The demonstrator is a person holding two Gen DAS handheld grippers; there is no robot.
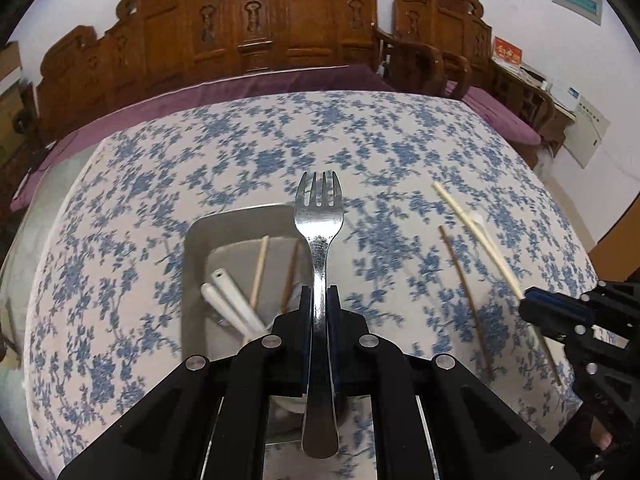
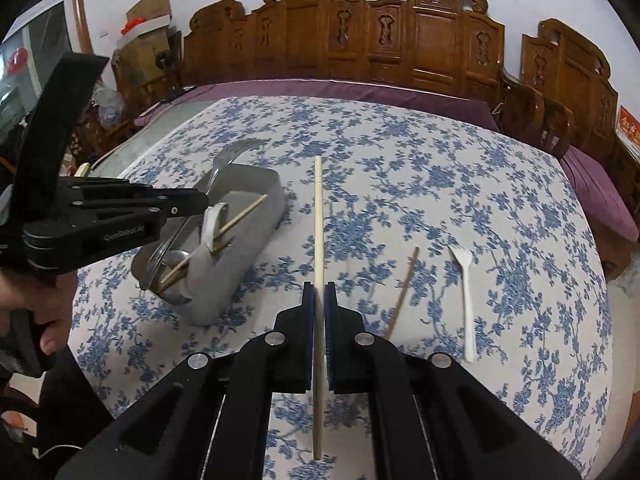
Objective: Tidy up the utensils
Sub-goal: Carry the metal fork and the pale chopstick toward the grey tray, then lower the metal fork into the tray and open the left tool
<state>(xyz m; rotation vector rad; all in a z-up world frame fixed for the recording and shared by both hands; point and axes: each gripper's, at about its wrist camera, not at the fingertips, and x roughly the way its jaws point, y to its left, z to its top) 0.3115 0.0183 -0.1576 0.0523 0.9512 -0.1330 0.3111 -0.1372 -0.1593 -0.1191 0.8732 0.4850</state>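
A shiny metal fork (image 1: pixel 319 216) is clamped between the left tongs (image 1: pixel 319 292), tines pointing away, above the grey rectangular metal tray (image 1: pixel 200 236) on the desk covered by a blue-flowered white cloth (image 1: pixel 248 148). In the tray, white plastic spoons (image 1: pixel 234 300) and chopsticks are seen. A pale cream chopstick (image 2: pixel 318 216) is pinched by the right tongs (image 2: pixel 319 292). On the cloth to the right of it lie a thin brown wooden chopstick (image 2: pixel 404 288) and a white plastic spoon (image 2: pixel 466 300), just beside each other.
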